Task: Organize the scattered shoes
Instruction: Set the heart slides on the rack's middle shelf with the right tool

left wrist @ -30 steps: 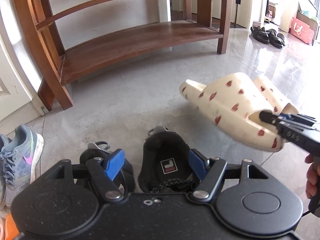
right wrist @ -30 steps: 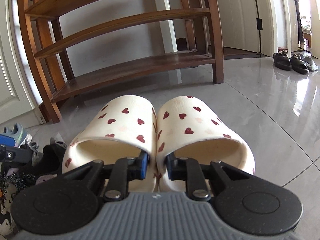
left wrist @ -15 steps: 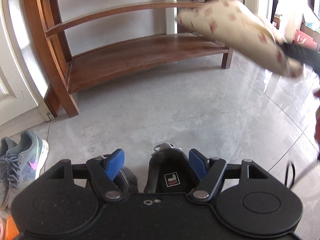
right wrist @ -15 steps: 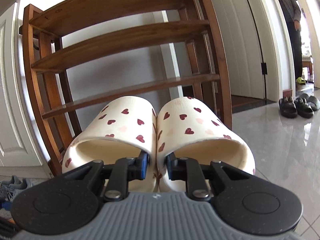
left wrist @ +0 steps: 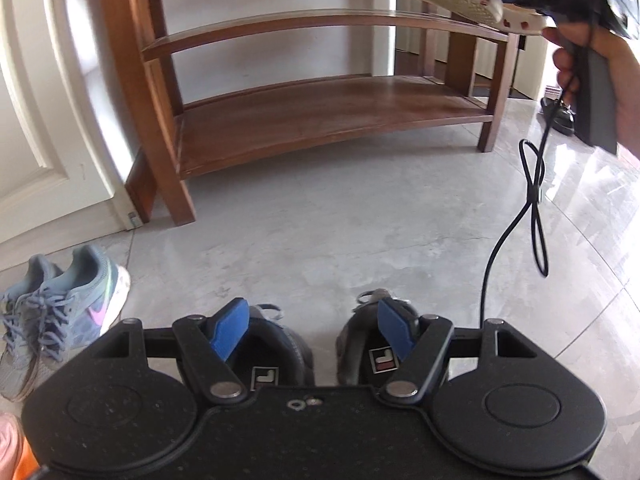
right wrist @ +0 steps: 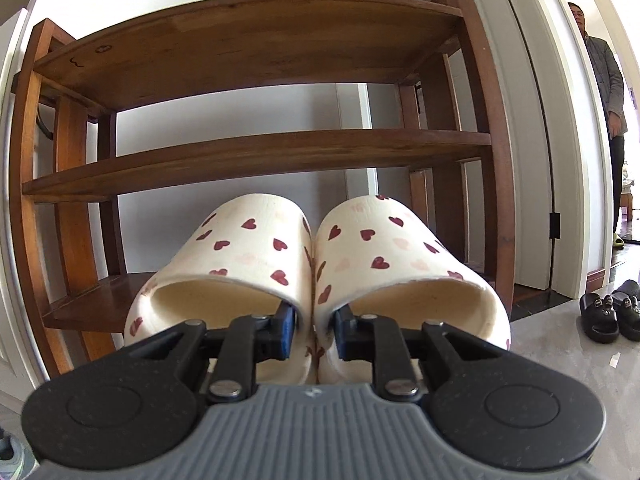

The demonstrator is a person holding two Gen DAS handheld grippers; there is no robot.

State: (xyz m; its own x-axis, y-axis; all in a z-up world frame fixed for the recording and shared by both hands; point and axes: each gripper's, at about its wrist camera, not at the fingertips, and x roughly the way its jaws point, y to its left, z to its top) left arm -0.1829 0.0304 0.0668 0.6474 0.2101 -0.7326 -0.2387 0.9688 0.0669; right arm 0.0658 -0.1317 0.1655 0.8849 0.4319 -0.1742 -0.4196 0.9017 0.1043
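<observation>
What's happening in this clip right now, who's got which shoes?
A person is tidying shoes with two handheld grippers. The right gripper pinches a pair of cream heart-print slippers by their inner walls, held up in front of the wooden shoe rack. The left gripper is open, low over a pair of black shoes on the floor. Blue-grey sneakers lie to the left, unplaced.

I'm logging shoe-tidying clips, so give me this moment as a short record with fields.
right gripper: shut on heart slippers, pinching both inner walls together
slippers' position: lifted, in front of the wooden shoe rack
left gripper: open, over black shoes on the floor
rack shelves in view: bare
elsewhere: blue sneakers beside the rack; black sandals by the doorway
</observation>
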